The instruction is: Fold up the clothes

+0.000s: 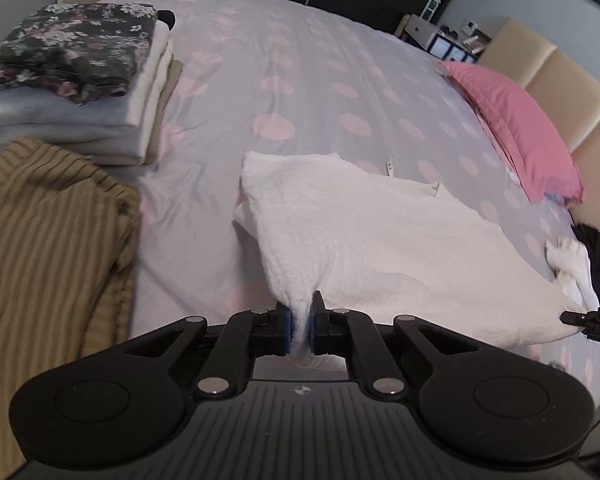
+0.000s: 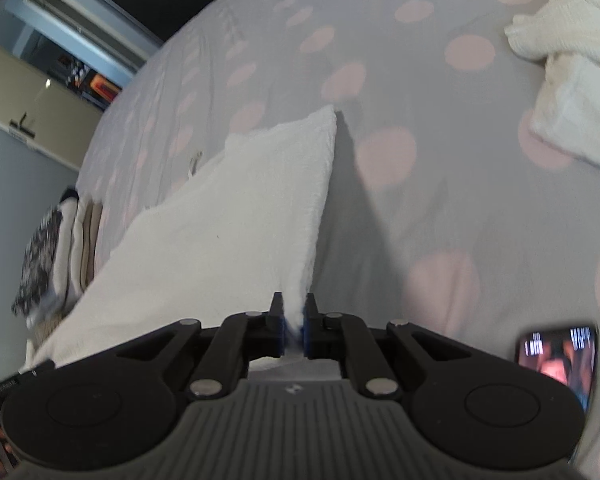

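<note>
Both grippers, left [image 1: 299, 322] and right [image 2: 294, 326], pinched corners of the white towel [image 1: 380, 236]; the gripped edges were hidden between the pads; the bed [image 1: 300, 80] ran out of view.

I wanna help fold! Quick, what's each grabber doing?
Left gripper: closed, pinching the white cloth.
Right gripper: closed, pinching the same white cloth.

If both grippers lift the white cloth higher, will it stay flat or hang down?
The white cloth probably sags: it already drapes from the left gripper and the right gripper down onto the bed. It looks thin and light. Its fuzzy surface suggests that it will not slip from the pads.
</note>
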Available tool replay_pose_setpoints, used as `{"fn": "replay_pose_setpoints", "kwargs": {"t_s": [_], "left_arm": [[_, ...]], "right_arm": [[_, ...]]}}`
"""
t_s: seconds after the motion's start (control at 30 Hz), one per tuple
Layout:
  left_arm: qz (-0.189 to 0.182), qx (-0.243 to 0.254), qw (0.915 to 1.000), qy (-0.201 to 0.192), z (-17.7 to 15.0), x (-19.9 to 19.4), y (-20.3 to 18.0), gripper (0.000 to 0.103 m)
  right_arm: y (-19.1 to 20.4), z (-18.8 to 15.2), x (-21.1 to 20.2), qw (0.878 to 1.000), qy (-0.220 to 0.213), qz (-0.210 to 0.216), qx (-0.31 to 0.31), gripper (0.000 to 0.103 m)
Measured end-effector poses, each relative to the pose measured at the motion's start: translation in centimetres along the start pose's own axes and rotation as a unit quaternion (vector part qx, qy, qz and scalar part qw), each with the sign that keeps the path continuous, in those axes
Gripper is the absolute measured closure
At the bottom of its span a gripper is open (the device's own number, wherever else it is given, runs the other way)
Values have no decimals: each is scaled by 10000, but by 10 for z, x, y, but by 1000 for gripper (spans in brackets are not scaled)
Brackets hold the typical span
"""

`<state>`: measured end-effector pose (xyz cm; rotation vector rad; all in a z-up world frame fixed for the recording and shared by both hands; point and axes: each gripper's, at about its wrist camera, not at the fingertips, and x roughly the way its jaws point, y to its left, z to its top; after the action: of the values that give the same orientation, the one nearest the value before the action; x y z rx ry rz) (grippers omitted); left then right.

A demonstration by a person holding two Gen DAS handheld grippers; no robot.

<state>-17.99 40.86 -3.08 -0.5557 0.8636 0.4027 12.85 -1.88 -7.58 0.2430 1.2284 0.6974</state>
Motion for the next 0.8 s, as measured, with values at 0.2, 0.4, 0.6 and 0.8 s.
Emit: {"fn": "replay_pose_setpoints", "kwargs": {"t_s": [0.2, 0.4, 0.6, 0.8], "left_arm": [[105, 93, 9997, 205, -30, -34, 9, 97], [270, 147, 9981, 536, -70, -36, 23, 97], [692, 707, 9901, 991, -98, -4, 18, 97], [1016, 991, 9812, 1305, -114, 29, 20, 97]], "right_arm": [[7, -50, -21, 9992, 324, -46, -250, 94], [14, -101, -23, 9939, 580, -387, -853, 94], [24, -137, 24, 9766, 874, -1209, -1547, 94], [35, -163, 54, 9498, 862, -1856, -2365, 94]]}}
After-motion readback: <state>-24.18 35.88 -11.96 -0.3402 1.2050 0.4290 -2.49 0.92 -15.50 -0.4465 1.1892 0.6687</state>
